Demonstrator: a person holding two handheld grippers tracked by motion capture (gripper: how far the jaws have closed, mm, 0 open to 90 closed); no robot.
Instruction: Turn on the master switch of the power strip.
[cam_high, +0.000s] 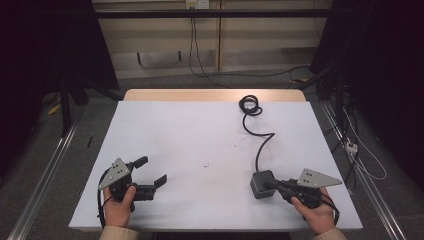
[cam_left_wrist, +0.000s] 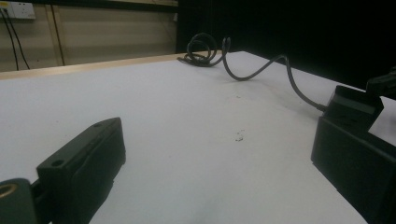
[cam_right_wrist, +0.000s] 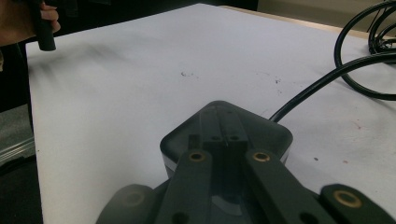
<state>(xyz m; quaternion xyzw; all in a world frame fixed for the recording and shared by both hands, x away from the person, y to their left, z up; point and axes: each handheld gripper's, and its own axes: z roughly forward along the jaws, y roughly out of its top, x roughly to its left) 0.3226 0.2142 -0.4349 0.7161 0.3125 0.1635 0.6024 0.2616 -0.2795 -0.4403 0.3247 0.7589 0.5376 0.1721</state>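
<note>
A dark grey power adapter (cam_high: 260, 186) lies on the white table top (cam_high: 190, 135) at the front right. Its black cable (cam_high: 258, 145) snakes away to a small coil (cam_high: 250, 105) near the far edge. My right gripper (cam_high: 270, 184) is shut, its two jaws pressed together and lying over the top of the adapter (cam_right_wrist: 187, 133), nothing pinched between them. My left gripper (cam_high: 151, 171) is held at the front left, open with empty jaws spread wide. In the left gripper view the adapter (cam_left_wrist: 353, 106) and cable (cam_left_wrist: 261, 72) lie beyond the right jaw.
The white sheet covers a wooden table whose bare strip (cam_high: 210, 94) runs along the far edge. Small dark specks (cam_high: 205, 165) mark the middle. Floor cables (cam_high: 365, 160) and a metal rail (cam_high: 45, 170) flank the table. A wall with a socket (cam_high: 196, 4) stands behind.
</note>
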